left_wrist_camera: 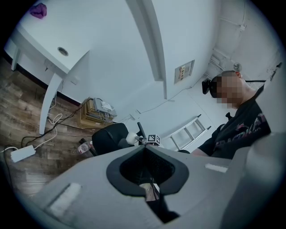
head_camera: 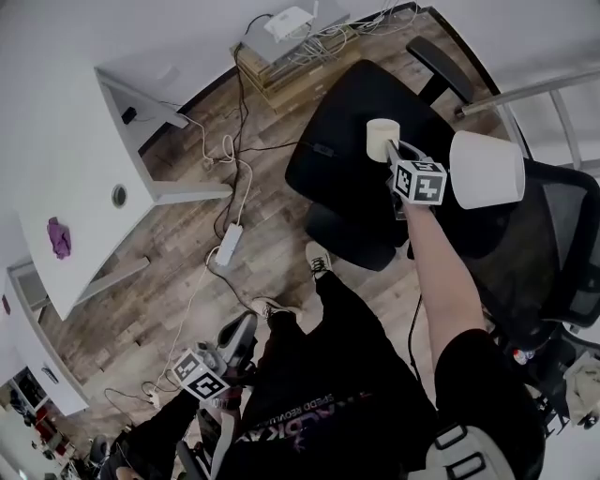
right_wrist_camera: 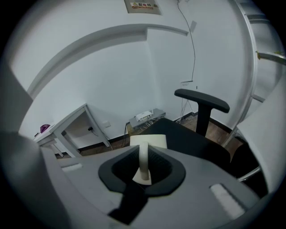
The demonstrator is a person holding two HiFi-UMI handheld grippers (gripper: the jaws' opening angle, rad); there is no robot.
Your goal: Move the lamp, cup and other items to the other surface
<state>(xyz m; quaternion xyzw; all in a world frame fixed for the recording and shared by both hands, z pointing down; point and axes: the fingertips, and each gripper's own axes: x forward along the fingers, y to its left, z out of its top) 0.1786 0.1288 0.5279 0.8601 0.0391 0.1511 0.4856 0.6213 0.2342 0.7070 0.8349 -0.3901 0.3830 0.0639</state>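
my right claw pinches the cup by its handle; cup upright just beyond my tips, over the black chair seat; my left claw, pressed together, hangs well apart

The wall plaque and the lettering on the black shirt are too blurred to read.

Wood-plank floor under me, brown, mixed tones. White desk to my left, white walls all round. Black office chair ahead. Low crate of network gear at the wall; power strip and cables trail over the boards. Light soft, even.
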